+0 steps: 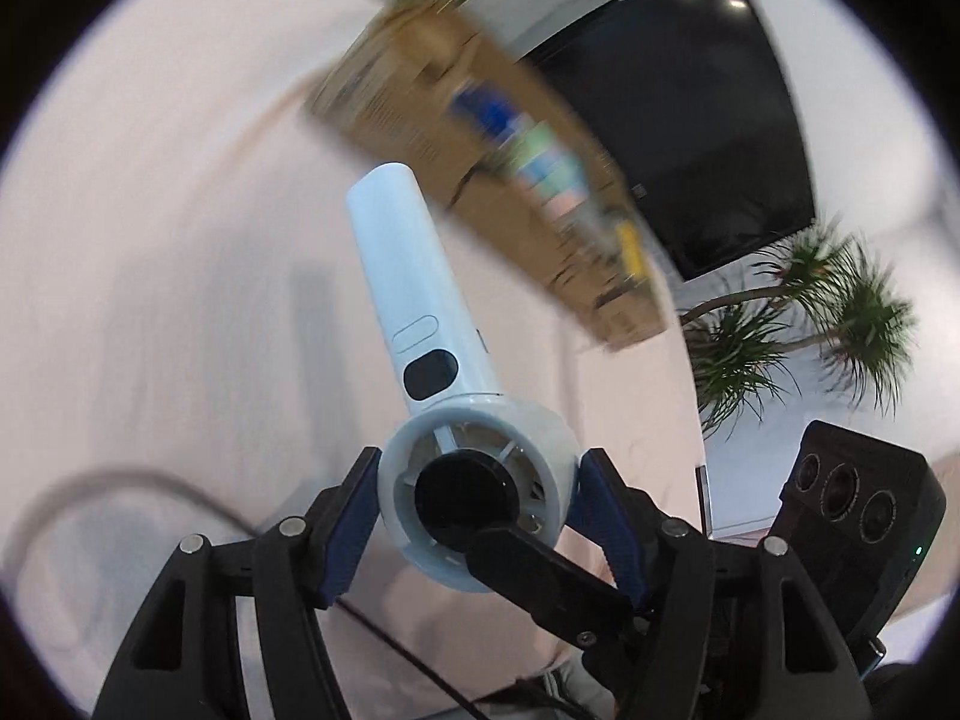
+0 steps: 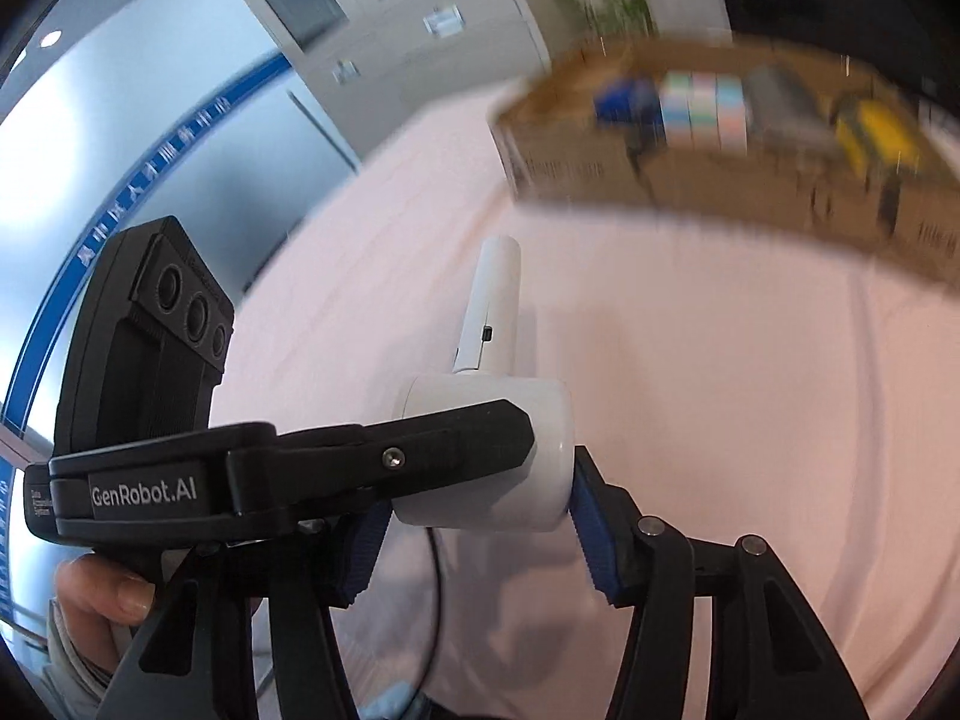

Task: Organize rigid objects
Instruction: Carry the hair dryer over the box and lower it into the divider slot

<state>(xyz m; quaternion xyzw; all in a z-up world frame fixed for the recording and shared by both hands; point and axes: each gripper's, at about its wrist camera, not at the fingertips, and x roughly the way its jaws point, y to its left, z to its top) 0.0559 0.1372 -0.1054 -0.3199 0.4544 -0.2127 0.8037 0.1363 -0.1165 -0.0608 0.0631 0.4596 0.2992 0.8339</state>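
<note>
A white handheld fan (image 1: pixel 420 324) with a round head and a long handle is held in the air by both grippers. My left gripper (image 1: pixel 477 510) is shut on the sides of its round head; the handle points away toward the cardboard box (image 1: pixel 480 138). My right gripper (image 2: pixel 474 516) is shut on the two end faces of the same fan head (image 2: pixel 486 456). One finger of the other gripper (image 2: pixel 384 456) crosses in front of the head. The open cardboard box (image 2: pixel 720 138) holds a blue item, pastel boxes, a grey item and a yellow item, all blurred.
A pale pink cloth (image 2: pixel 720 390) covers the table under the fan. A dark screen (image 1: pixel 690 108) and potted plants (image 1: pixel 810 312) stand behind the box. Cabinets (image 2: pixel 360 12) and a blue-banded wall lie to the left. A black cable (image 1: pixel 180 492) trails below.
</note>
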